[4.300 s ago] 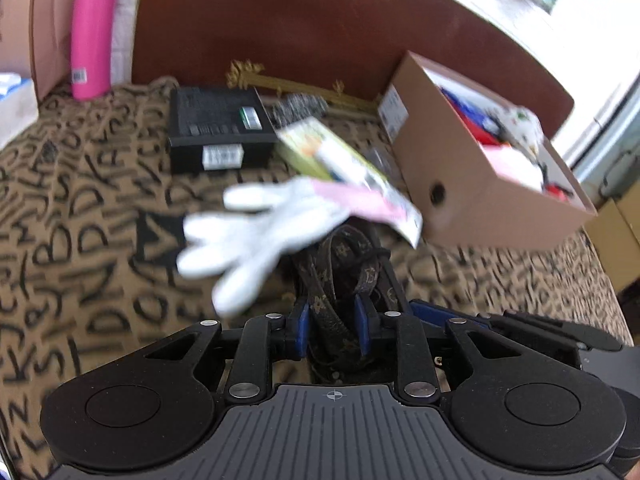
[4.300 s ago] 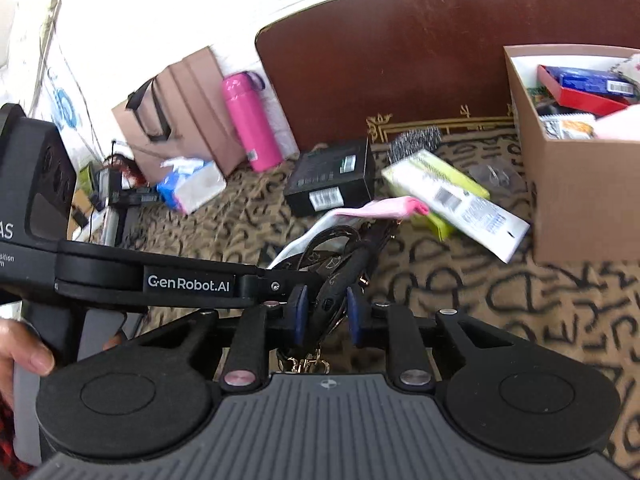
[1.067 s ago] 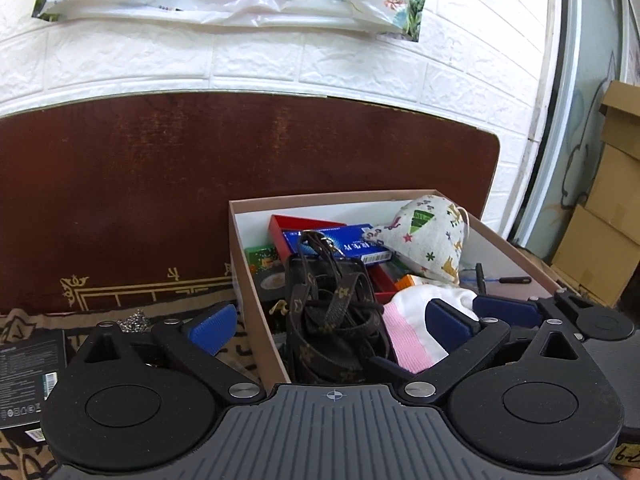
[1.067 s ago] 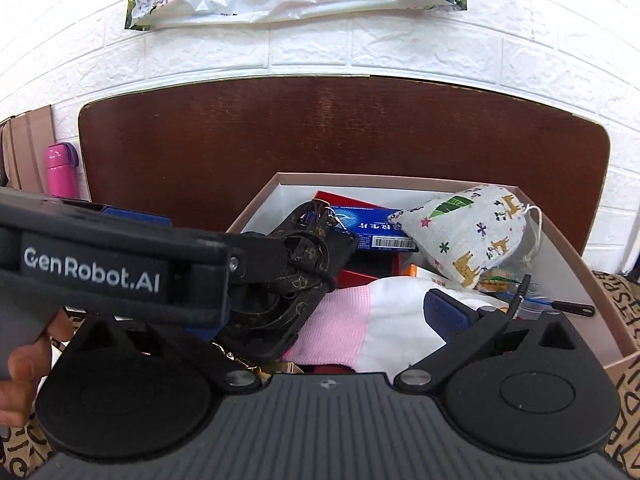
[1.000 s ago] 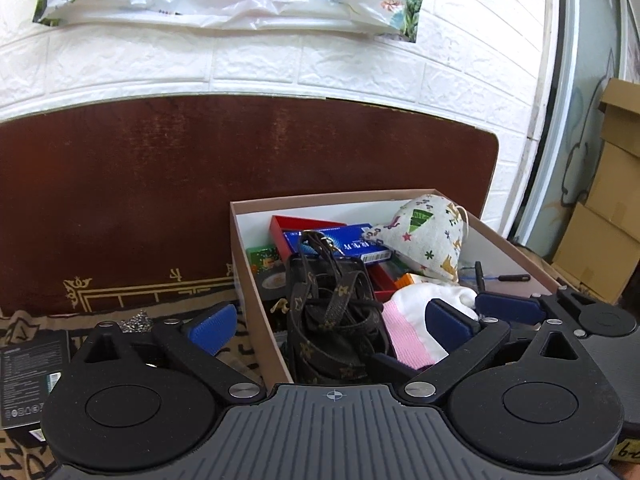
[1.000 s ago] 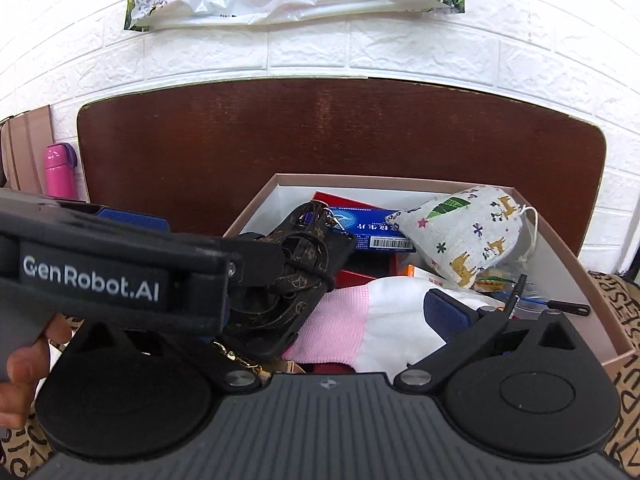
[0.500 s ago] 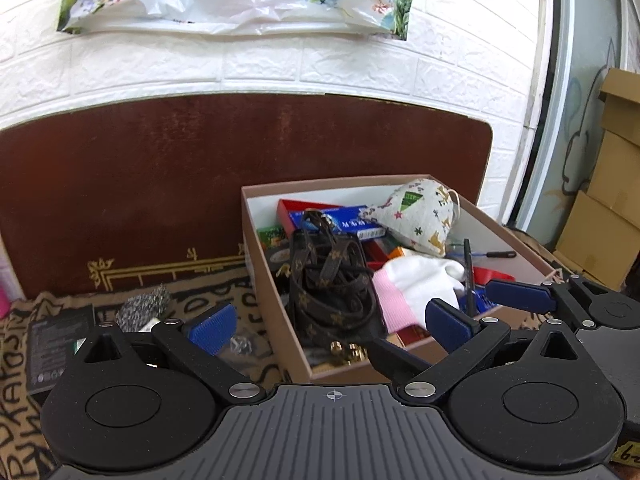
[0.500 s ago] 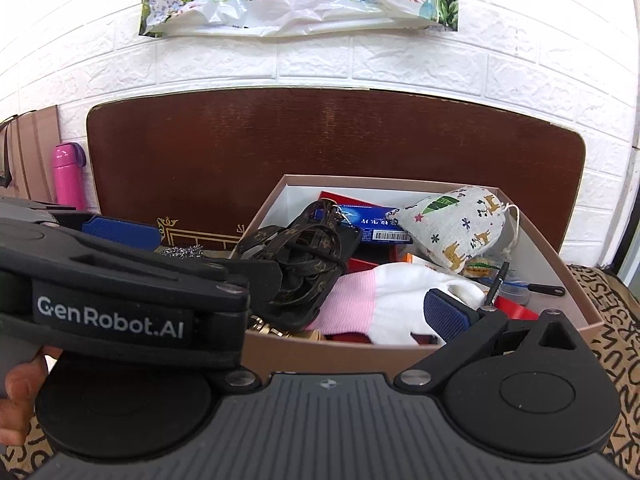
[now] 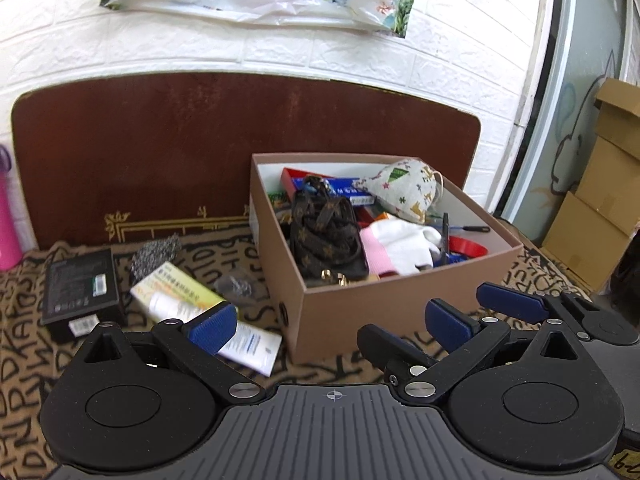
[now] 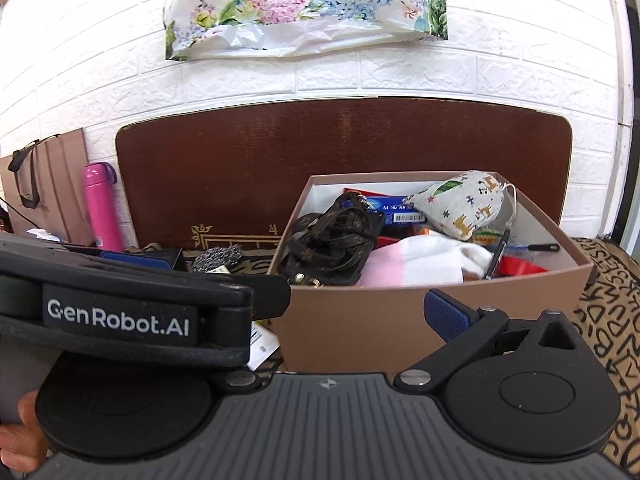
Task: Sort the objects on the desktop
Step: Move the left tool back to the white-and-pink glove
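Where the left gripper's body crosses the right wrist view, it hides the right gripper's (image 10: pixel 332 312) left finger, most of the black box and all but a corner of the white tube; only the right blue pad (image 10: pixel 444 314) shows there.

Left gripper (image 9: pixel 332 322): jaws spread wide, holding nothing, level and short of the cardboard box's (image 9: pixel 400 304) near wall. Blue pads (image 9: pixel 210 326) clear of all objects. Right gripper: jaws released too, as the left wrist view shows both its blue pads apart and bare, just beside the left gripper's right finger.

Cardboard box contents: brown patterned strap (image 9: pixel 324 232) coiled at the left side, gold clasp near the front wall; pink-and-white glove (image 9: pixel 394 246) beside it; printed drawstring pouch (image 9: pixel 404 192) at the rear; blue carton (image 9: pixel 352 194) and red items partly buried; thin dark tool (image 9: pixel 445 236) leaning upright, kind unclear.

Table (image 9: pixel 24 344), letter-print cloth: black box (image 9: pixel 80 288), steel scourer (image 9: pixel 154 258), yellow-green carton (image 9: pixel 176 286) with white tube (image 9: pixel 244 342) over it, small clear item (image 9: pixel 236 284) too blurred to name. Pink bottle (image 10: pixel 102 208) against the wall; cut at the frame edge in the left view
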Motion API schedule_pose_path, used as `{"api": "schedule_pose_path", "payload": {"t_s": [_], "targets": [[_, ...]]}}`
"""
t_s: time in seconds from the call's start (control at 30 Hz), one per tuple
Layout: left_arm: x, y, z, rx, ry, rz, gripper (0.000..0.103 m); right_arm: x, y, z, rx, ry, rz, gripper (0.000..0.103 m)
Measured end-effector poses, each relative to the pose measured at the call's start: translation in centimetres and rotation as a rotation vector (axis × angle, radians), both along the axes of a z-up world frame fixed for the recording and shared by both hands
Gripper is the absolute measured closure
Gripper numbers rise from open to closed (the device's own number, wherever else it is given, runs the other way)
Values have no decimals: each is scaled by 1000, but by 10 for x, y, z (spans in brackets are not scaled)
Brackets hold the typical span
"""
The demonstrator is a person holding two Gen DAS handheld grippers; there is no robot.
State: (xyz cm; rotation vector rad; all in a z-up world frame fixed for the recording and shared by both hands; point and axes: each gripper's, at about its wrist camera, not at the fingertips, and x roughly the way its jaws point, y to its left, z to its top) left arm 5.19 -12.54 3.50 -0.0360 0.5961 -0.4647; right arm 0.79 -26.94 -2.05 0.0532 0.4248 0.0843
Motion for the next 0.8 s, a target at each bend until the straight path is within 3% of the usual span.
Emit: {"api": "schedule_pose_path", "payload": {"t_s": [0.43,0.8], "targets": [[-38,20,-13,21,24,25,0,-34,23,-13,17,43,27,0],[-44,32,-19,14,44,43,0,-40,39,-16,8,61,52,0]]}}
